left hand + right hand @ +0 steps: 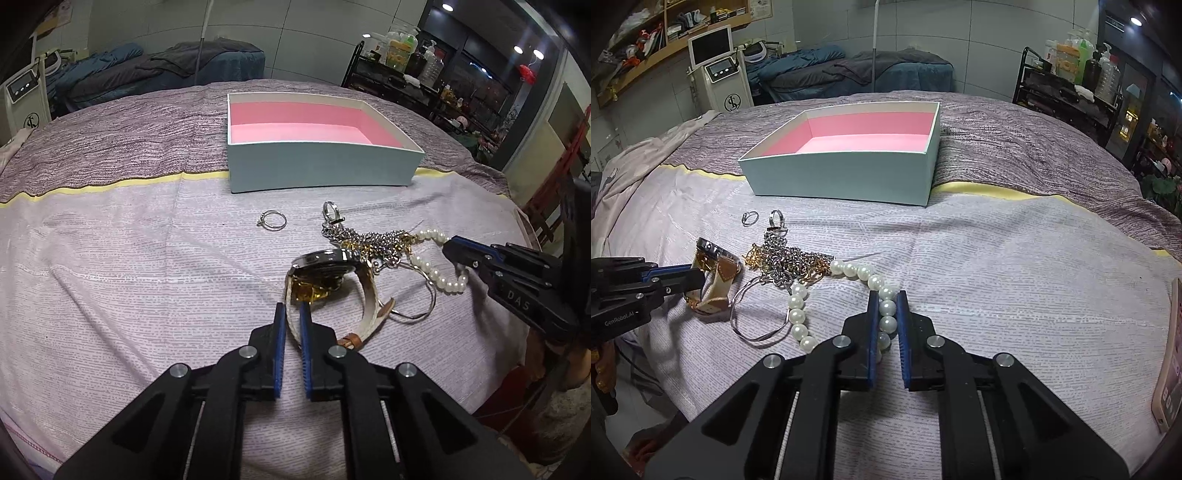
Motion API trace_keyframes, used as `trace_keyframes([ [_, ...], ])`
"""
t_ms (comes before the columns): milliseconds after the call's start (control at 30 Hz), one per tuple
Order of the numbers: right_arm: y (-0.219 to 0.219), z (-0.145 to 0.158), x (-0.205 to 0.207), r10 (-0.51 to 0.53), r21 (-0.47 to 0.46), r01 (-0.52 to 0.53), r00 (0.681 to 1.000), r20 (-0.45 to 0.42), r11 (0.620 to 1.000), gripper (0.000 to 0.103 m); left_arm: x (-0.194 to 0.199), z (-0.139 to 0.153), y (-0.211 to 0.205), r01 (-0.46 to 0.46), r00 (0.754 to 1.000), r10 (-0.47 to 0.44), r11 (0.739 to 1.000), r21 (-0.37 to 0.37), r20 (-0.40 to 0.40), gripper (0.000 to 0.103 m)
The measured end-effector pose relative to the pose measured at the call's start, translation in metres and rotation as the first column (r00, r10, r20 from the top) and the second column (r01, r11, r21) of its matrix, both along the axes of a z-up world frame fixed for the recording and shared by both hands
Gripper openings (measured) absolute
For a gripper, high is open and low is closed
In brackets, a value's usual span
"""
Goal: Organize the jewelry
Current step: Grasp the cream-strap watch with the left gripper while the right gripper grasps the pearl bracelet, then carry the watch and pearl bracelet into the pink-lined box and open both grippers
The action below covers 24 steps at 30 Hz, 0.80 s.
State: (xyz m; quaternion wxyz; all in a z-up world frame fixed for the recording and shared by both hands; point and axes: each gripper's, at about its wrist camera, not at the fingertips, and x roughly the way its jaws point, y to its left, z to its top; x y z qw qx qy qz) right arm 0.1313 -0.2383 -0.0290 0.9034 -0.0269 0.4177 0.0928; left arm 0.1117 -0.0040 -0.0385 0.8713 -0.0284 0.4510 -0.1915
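My left gripper [291,308] pinches the watch [325,267] strap at lower centre; my right gripper [887,295] clamps the pearl bracelet [886,321], centre frame.

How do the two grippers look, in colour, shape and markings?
Both are black plastic with angular linkage arms, silver round pins and blue ribbed pads. The left gripper reads "GenRobot.AI" on its side, the right gripper "DAS". No sleeves show.
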Motion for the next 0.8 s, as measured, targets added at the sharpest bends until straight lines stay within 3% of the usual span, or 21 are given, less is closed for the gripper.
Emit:
trace_keyframes([
  [267, 0.002, 0.022, -0.009, 0.037, 0.034, -0.04, 0.995, 0.089, 0.999, 0.01, -0.003, 0.013, -0.005, 0.019, 0.998, -0.019, 1.0, 0.0, 0.053, 0.004],
  [467, 0.009, 0.05, -0.013, 0.093, 0.057, -0.104, 0.981, 0.173, 0.993, 0.01, -0.003, 0.043, 0.0, 0.024, 0.991, -0.022, 1.0, -0.014, 0.133, 0.004],
  [800, 0.016, 0.094, 0.037, 0.072, 0.122, -0.108, 0.961, 0.265, 0.987, 0.01, 0.062, 0.078, -0.01, -0.001, 0.969, -0.001, 1.0, 0.01, 0.248, 0.004],
])
